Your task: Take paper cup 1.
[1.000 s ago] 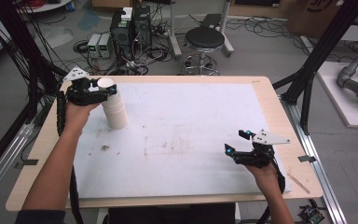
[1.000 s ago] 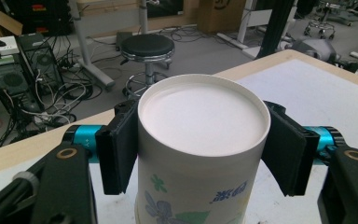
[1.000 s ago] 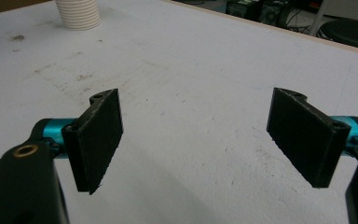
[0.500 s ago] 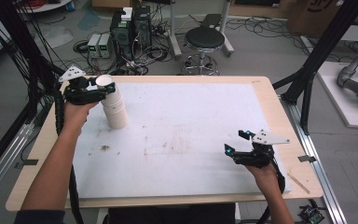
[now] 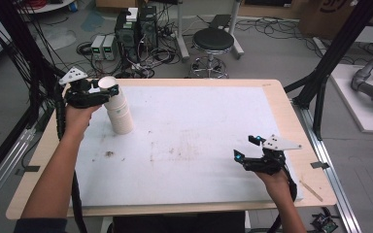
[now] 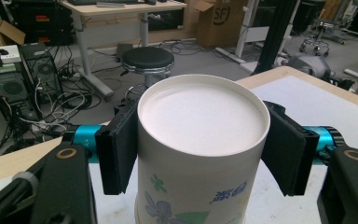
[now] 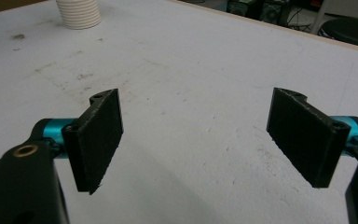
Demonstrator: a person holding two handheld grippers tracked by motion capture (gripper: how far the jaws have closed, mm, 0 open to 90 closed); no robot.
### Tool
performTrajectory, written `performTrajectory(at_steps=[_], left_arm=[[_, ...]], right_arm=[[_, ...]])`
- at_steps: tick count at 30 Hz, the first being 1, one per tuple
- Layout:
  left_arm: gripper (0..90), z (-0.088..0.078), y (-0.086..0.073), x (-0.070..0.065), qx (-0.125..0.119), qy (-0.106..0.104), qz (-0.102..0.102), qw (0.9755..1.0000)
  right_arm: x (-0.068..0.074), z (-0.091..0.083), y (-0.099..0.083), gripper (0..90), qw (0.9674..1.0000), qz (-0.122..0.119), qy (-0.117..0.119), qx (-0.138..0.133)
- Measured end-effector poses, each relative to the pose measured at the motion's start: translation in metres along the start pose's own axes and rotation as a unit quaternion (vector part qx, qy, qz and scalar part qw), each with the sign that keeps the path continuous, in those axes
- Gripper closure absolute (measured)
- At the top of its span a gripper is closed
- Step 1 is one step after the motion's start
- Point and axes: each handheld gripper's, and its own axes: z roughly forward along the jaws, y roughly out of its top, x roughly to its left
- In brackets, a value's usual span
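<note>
In the high view we find the stack of paper cups (image 5: 118, 112) standing on the white sheet (image 5: 189, 145) that covers the worktop (image 5: 291, 121), out toward ten o'clock from the sheet's middle and close to its far left corner. The stack is turned upside down, its ribbed rims at the bottom against the sheet and a closed base on top. The left claw (image 5: 108, 91) comes in level from nine o'clock and is clenched on the topmost cup; in the left gripper view we see its two black pads pressed against opposite sides of the cup's wall, just below the white base, with a blue flower print (image 6: 161, 198) on the paper lower down. The right claw (image 5: 241, 150) sits well apart from the cups, near four o'clock on the sheet, low over the surface. Its jaws stand wide and released, with bare, faintly stained sheet between them in the right gripper view, where the foot of the stack (image 7: 78, 13) shows far off toward eleven o'clock.
</note>
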Motion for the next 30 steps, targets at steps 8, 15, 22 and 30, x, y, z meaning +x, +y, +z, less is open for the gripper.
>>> performTrajectory(at_steps=[8, 15, 22, 30], left_arm=[[33.9, 0.002, 0.009, -0.001, 0.016, -0.006, -0.001, 0.9999], [34.1, 0.003, 0.008, 0.0, 0.025, -0.006, -0.001, 0.9997], [34.2, 0.001, 0.007, 0.003, 0.023, -0.009, -0.008, 0.9997], [34.4, 0.002, 0.006, 0.003, 0.026, -0.013, -0.006, 0.9995]], right_arm=[[0.002, 0.006, 0.009, 29.6, 0.9998, 0.001, 0.019, -0.001], [0.006, 0.02, 0.03, 53.0, 0.9983, -0.016, 0.055, 0.005], [0.008, 0.041, 0.054, 70.1, 0.9964, -0.034, 0.076, 0.016], [0.027, 0.071, 0.092, 90.0, 0.99, -0.081, 0.111, 0.032]])
